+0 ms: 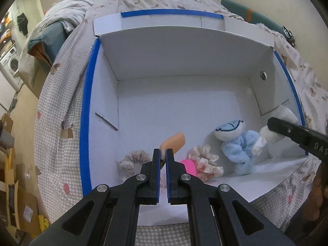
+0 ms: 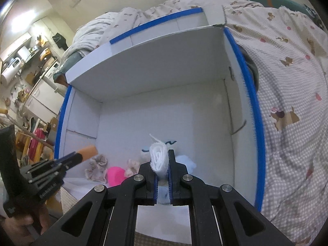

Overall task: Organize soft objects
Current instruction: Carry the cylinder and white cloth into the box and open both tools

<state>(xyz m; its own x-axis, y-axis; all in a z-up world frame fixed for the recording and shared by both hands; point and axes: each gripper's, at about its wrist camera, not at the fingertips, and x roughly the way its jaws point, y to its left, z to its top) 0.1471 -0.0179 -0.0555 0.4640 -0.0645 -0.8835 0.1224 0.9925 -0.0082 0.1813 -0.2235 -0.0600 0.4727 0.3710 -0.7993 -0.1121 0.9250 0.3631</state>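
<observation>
Drop-off step: left gripper (image 1: 163,153) fingers clamped on orange sponge (image 1: 174,140), right gripper (image 2: 163,164) fingers pinching white cloth (image 2: 158,155), both over box (image 1: 184,102). Next, probably: lower, let go.

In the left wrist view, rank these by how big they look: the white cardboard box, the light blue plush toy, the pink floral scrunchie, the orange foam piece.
1. White cardboard box with blue edging, by far.
2. Light blue plush toy.
3. Pink floral scrunchie.
4. Orange foam piece, partly hidden by the left tool, so its rank against the scrunchie is unsure.
</observation>
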